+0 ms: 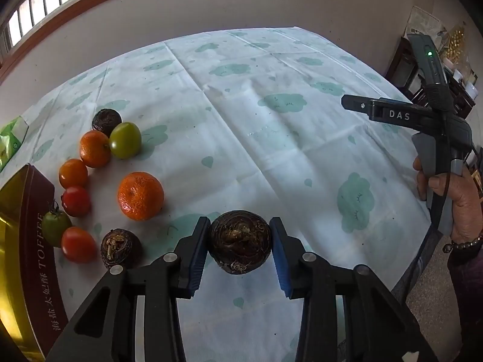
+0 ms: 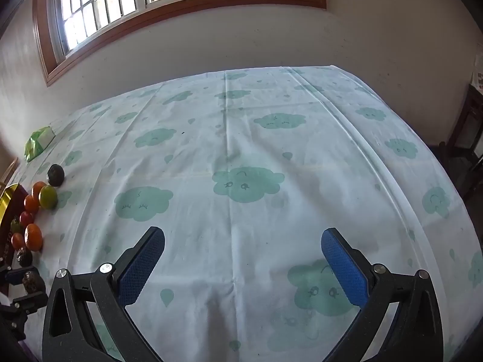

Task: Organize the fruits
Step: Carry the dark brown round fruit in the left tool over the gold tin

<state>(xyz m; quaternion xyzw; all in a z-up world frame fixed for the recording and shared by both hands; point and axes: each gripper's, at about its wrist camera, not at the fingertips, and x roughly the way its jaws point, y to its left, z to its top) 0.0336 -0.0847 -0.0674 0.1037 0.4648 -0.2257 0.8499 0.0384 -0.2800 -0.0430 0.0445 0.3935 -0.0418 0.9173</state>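
Broadly, one desk (image 1: 271, 69) under a white cloth printed with green clouds, reaching well ahead of both sets of fingers. Toffee tin (image 1: 33, 241), maroon and gold, at the far left of the left fingers, just beside the fruit. Right gripper (image 2: 243, 264): blue-padded fingers (image 2: 142, 267) spread wide, nothing between them, held over bare cloth; the same tool shows in the left wrist view (image 1: 404, 114) far to the right of the left fingers, in the person's hand (image 1: 452, 202). Left gripper (image 1: 240, 249): fingers (image 1: 197, 256) narrowed onto a dark water chestnut (image 1: 240, 246), one pad touching each side; whether it is off the cloth cannot be told. Green packet (image 1: 12, 138), far left and ahead, near the desk edge. Large mandarin (image 1: 140, 196), left of and just ahead of the left fingers, apart from the rest. Small mandarin (image 1: 94, 148), further ahead and left, touching a green tomato (image 1: 125, 140). Second water chestnut (image 1: 119, 249), just left of the left fingers. Third water chestnut (image 1: 106, 121), behind the green tomato. Orange tomato (image 1: 73, 173), red tomato (image 1: 76, 201), green stemmed tomato (image 1: 55, 226) and another red tomato (image 1: 79, 244), in a loose curve along the tin.
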